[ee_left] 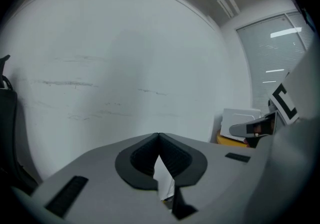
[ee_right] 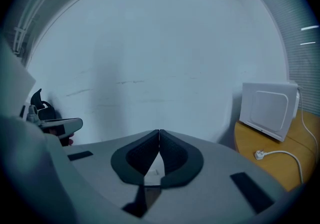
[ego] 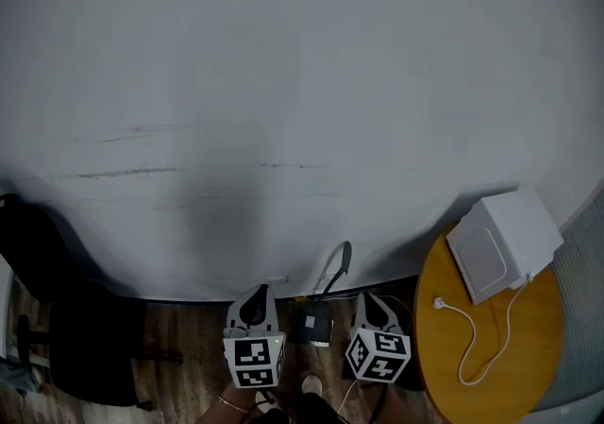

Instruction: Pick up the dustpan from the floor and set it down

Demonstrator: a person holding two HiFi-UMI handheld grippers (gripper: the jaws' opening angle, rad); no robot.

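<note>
The dustpan (ego: 313, 326) sits low in the centre of the head view, on the floor (ego: 179, 337) at the foot of the wall (ego: 283, 82). It falls in the gap between the left hand-held gripper (ego: 255, 295) and the right hand-held gripper (ego: 368, 299), beside both and gripped by neither. Its body is dark and squarish with a paler patch on it, and a thin curved handle (ego: 337, 266) rises from it past the gripper tips towards the wall. In its own view the left hand-held gripper (ee_left: 159, 137) has its ribbed black pads pressed together at the tips with nothing between them, only pale wall showing through the slit below. The right hand-held gripper (ee_right: 159, 133) is closed the same way and empty. Both have smooth grey shells, and each carries a white cube printed with black square markers. The wall is matt and pale, crossed by a few faint horizontal scuffs (the light is dim, so finer detail is lost). The floor is dark wood plank. At the lower right of the head view, a round surface (ego: 528, 365) of warm yellow wood carries a white box (ego: 505, 243) with rounded corners and a loose white cable (ego: 472, 342) ending in a plug. A black chair (ego: 57, 318) stands at the lower left.
</note>
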